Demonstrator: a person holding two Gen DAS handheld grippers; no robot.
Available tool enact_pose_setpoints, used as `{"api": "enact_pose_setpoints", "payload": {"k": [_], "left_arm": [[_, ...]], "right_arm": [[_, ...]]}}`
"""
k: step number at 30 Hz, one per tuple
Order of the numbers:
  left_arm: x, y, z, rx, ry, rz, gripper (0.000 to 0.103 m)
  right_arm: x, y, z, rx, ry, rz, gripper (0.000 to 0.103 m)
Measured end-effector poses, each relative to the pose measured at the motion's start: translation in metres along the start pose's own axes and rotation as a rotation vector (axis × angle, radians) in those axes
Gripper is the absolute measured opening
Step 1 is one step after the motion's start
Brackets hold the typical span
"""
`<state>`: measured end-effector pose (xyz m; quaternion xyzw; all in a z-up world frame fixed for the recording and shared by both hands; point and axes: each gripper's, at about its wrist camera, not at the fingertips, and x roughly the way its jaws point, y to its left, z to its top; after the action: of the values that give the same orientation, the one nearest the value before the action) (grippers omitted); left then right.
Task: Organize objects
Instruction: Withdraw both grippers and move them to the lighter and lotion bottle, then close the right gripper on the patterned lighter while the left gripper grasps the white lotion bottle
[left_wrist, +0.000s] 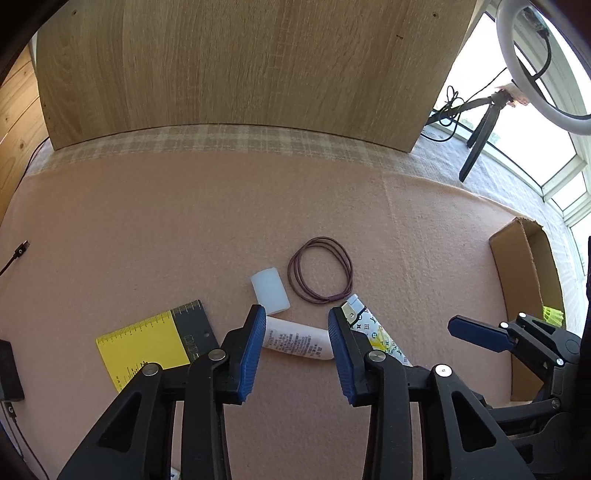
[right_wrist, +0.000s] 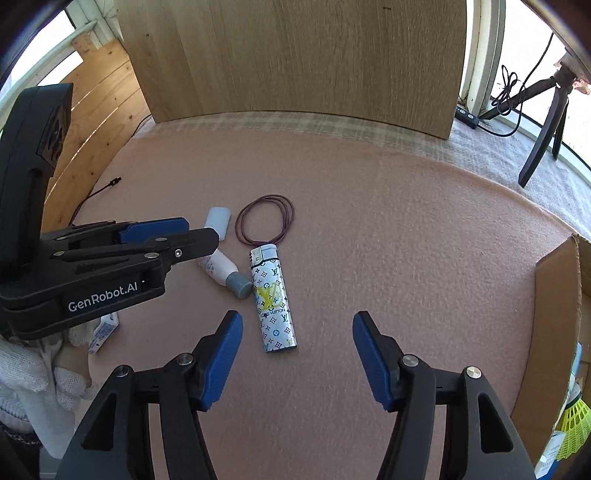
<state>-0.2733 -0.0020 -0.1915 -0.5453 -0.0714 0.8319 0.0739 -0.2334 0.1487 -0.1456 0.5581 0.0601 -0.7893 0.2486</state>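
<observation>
Small tube (left_wrist: 295, 341): pale pink body with fine print and a grey cap, lying flat on the pink-covered counter (left_wrist: 424, 240) between the blue pads of the left claw (left_wrist: 297, 325), jaws narrowed around but not visibly pressing it. Beside it: white monogram-patterned lighter (right_wrist: 273, 299) touching the cap, translucent white sleeve (left_wrist: 269, 290), maroon hair ties (left_wrist: 319, 275), yellow-and-black ruler (left_wrist: 155, 339). Right claw (right_wrist: 297, 332) roughly half open, empty, above the lighter; cardboard box (right_wrist: 550, 332) at right.
</observation>
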Motion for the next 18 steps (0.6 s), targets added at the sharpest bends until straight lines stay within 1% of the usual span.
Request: {"api": "enact_pose_setpoints", "payload": {"k": [5,7,9,14,17,18], "left_arm": [[0.006,0.001,-0.001,0.014,0.004,0.015,0.035],[0.006,0.002,0.0,0.014,0.002,0.015,0.033],[0.006,0.003,-0.001,0.016,0.0,0.016,0.032],[0.006,0.001,-0.003,0.041,-0.011,0.034,0.032],[0.008,-0.002,0.002,0.066,-0.007,0.048,0.032],[0.011,-0.002,0.005,0.072,0.008,0.059,0.032]], "right_arm": [[0.019,0.007,0.002,-0.018,0.026,-0.006,0.054],[0.024,0.009,0.004,-0.023,0.034,-0.008,0.05],[0.029,0.011,0.004,-0.028,0.043,-0.01,0.042],[0.034,0.012,0.004,-0.042,0.047,-0.021,0.04],[0.034,0.013,0.004,-0.055,0.048,-0.032,0.033],[0.034,0.012,0.004,-0.056,0.049,-0.034,0.032]]}}
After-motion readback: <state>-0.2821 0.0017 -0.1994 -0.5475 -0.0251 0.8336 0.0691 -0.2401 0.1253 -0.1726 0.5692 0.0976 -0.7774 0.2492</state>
